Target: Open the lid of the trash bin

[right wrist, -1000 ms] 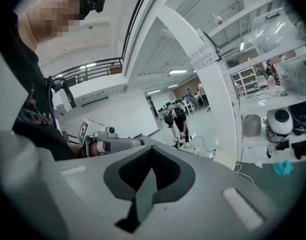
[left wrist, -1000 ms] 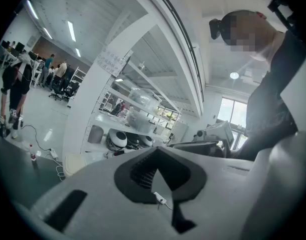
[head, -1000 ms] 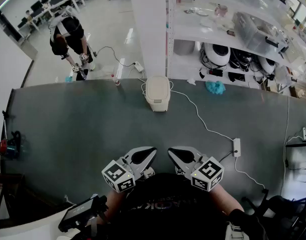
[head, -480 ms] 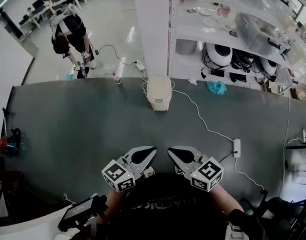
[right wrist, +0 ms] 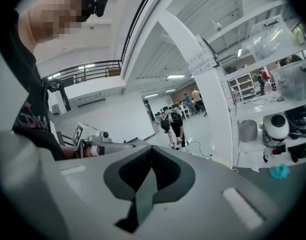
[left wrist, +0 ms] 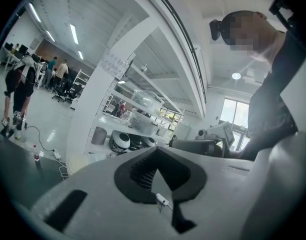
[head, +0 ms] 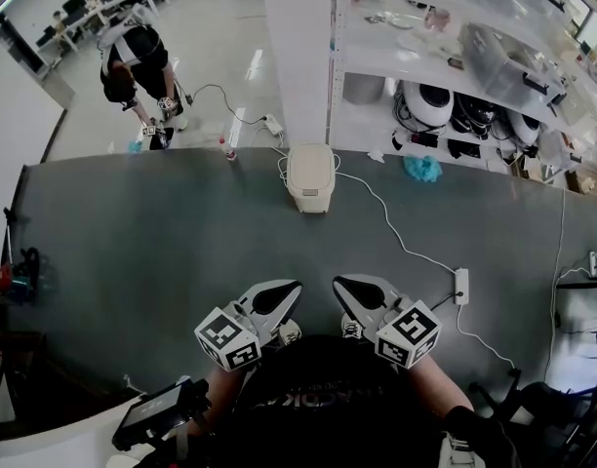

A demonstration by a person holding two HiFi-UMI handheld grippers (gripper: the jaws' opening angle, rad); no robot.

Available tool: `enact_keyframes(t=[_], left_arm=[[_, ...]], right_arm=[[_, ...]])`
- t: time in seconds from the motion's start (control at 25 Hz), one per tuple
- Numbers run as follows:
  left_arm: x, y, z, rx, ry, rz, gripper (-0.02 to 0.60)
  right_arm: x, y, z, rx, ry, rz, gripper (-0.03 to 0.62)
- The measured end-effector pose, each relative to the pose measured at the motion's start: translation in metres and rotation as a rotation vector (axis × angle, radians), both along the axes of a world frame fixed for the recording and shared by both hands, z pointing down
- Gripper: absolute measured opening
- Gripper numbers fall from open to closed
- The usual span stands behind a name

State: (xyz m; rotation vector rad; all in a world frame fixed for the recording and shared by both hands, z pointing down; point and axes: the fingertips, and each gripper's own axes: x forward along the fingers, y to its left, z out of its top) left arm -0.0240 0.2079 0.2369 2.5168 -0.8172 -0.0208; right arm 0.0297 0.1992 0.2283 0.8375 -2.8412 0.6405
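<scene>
Trash bin (head: 308,177) cream, lid down; stands at far edge of grey desk (head: 133,242), upper centre of frame; left tool (head: 277,295) and right tool (head: 357,291) side by side at lower centre, well apart from bin; both tools closed, jaws together, nothing held; power strip (head: 461,287) at right.

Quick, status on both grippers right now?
Left gripper: shut, holding nothing.
Right gripper: shut, holding nothing.

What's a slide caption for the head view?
Both shut, the left tool and right tool sit near the body; the trash bin stands closed across the table.
</scene>
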Motion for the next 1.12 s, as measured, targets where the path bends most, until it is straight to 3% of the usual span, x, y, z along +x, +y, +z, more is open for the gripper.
enact_keyframes(t=[0.48,1.12], left_arm=[[-0.016,0.005,0.0,0.009,-0.015,0.004,-0.001],[-0.07,0.002,0.02,-0.027,-0.014,0.041,-0.001]], right_arm=[[-0.007,-0.003,-0.003,-0.003,0.011,0.045,0.008],[-0.048,-0.007,-0.002,-0.014,0.015,0.135,0.008]])
